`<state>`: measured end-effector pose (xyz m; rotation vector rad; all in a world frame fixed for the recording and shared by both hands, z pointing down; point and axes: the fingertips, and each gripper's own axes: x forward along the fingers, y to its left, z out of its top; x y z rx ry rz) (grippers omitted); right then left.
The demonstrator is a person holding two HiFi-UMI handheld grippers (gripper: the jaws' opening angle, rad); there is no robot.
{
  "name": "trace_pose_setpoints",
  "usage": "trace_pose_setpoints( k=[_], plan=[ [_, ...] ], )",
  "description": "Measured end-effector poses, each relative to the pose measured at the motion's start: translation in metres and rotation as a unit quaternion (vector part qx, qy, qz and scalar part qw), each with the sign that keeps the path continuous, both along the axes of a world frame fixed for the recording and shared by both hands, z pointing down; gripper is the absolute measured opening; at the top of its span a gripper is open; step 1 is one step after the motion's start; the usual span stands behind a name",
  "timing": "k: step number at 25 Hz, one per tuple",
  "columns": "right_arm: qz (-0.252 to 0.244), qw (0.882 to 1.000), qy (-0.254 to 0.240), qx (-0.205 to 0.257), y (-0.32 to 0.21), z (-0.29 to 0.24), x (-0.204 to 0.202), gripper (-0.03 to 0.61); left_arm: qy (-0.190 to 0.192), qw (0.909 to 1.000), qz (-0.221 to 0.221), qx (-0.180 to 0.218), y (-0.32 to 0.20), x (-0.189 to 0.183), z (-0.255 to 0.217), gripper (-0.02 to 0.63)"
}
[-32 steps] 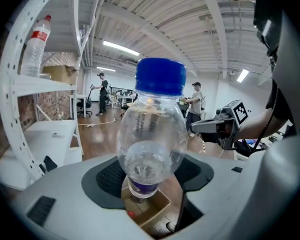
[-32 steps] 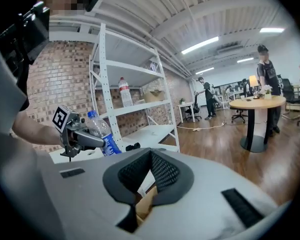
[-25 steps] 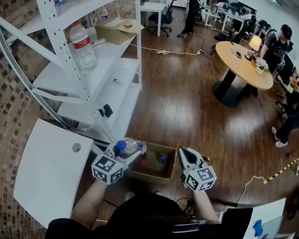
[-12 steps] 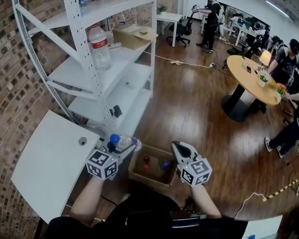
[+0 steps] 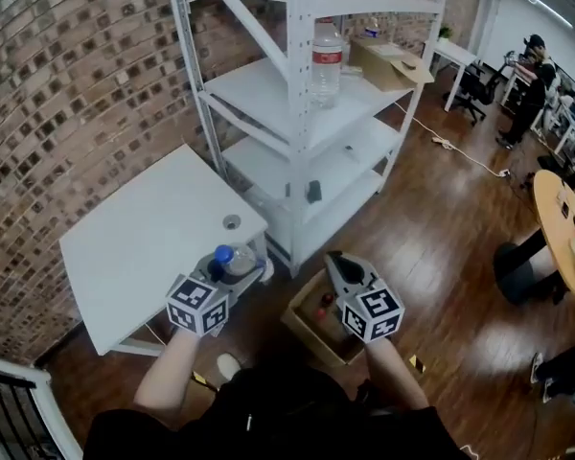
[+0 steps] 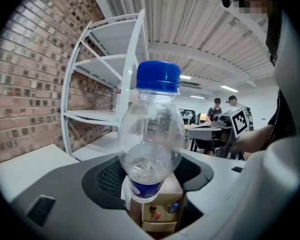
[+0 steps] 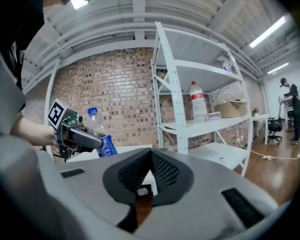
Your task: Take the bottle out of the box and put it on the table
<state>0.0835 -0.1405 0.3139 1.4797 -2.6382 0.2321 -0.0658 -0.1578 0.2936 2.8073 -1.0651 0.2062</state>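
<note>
A clear bottle [image 5: 233,260] with a blue cap and blue label sits in my left gripper [image 5: 222,270], which is shut on its lower body. It hangs over the near right corner of the white table [image 5: 144,242]. In the left gripper view the bottle [image 6: 151,134] stands upright between the jaws of that gripper [image 6: 150,171], with the cardboard box [image 6: 162,211] below it. The box [image 5: 311,326] stands on the floor between both hands and holds a few small bottles. My right gripper [image 5: 341,269] is shut and empty, above the box's right side. The right gripper view shows the bottle [image 7: 99,134] at the left.
A white shelf rack [image 5: 302,123] stands behind the table, with a large water bottle [image 5: 327,57] and a carton [image 5: 391,63] on it. A cable hole [image 5: 231,222] marks the table top. A round wooden table [image 5: 565,242] and people are at the far right.
Both grippers have swung left, away from above the box. The left one has carried the bottle over to the white table's corner. The right gripper stays shut and empty.
</note>
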Motion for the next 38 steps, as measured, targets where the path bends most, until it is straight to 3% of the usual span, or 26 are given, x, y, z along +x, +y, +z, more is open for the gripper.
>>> trace_pose_setpoints(
  k=[5,16,23,30,38],
  plan=[
    [-0.072,0.997,-0.005,0.008,-0.025,-0.006,-0.083,0.005,0.01,0.9969,-0.078,-0.001,-0.013,-0.083,0.0,0.285],
    [-0.165,0.986,-0.009,0.005,-0.081,-0.01,-0.266,0.005,0.013,0.9865,-0.163,0.006,-0.048,-0.261,0.001,0.284],
    [-0.231,0.973,-0.006,-0.01,-0.105,-0.002,-0.399,0.005,0.021,0.9725,-0.232,0.007,-0.054,-0.396,0.001,0.285],
    [-0.295,0.955,-0.004,-0.024,-0.109,0.007,-0.512,0.005,0.019,0.9475,-0.319,0.001,-0.039,-0.515,0.013,0.285],
    [-0.391,0.919,0.008,-0.042,-0.092,0.021,-0.616,0.005,0.019,0.9046,-0.425,-0.017,-0.003,-0.611,0.032,0.285]
  ],
)
